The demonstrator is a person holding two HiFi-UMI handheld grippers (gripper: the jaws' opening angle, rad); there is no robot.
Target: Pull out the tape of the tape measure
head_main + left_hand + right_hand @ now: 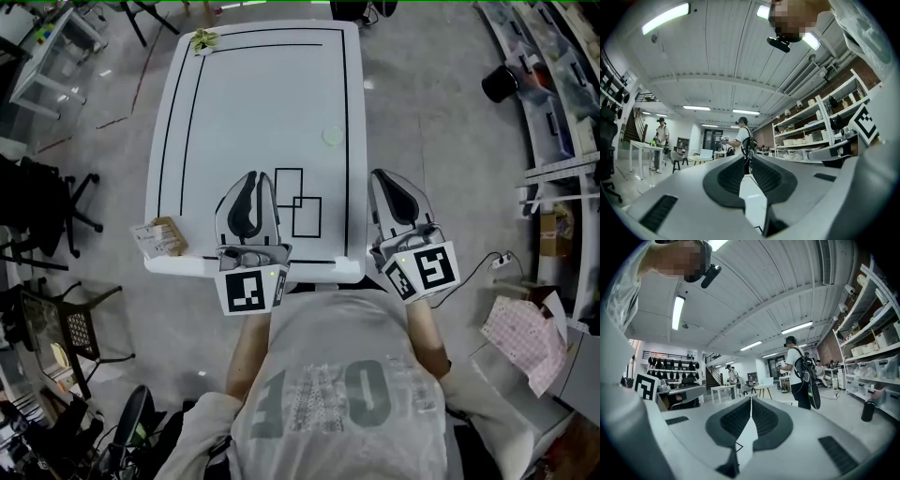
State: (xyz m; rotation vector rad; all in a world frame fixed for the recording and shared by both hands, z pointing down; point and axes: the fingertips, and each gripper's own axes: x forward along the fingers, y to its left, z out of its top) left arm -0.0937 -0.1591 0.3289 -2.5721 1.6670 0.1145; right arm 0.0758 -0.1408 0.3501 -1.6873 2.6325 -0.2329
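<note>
Fingers (pixel 726 180) of the left gripper (pixel 253 178) are clenched together on nothing, and the right gripper (pixel 384 176) is pinched shut and empty too. Both are held at the near end of the white table (pixel 244 103). One pale round disc (pixel 332 135) (perhaps the tape measure, too small to tell) lies flat by the table's right border line, well ahead of the grippers. Counted: two grippers, one disc, two outlined rectangles (pixel 306 217), one green sprig (pixel 204 39), one small box (pixel 159 236).

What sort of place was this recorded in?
Probably an open-plan lab or workshop: a white table marked with black outlines, wall shelves holding storage bins, and a person wearing a backpack among more work tables.
</note>
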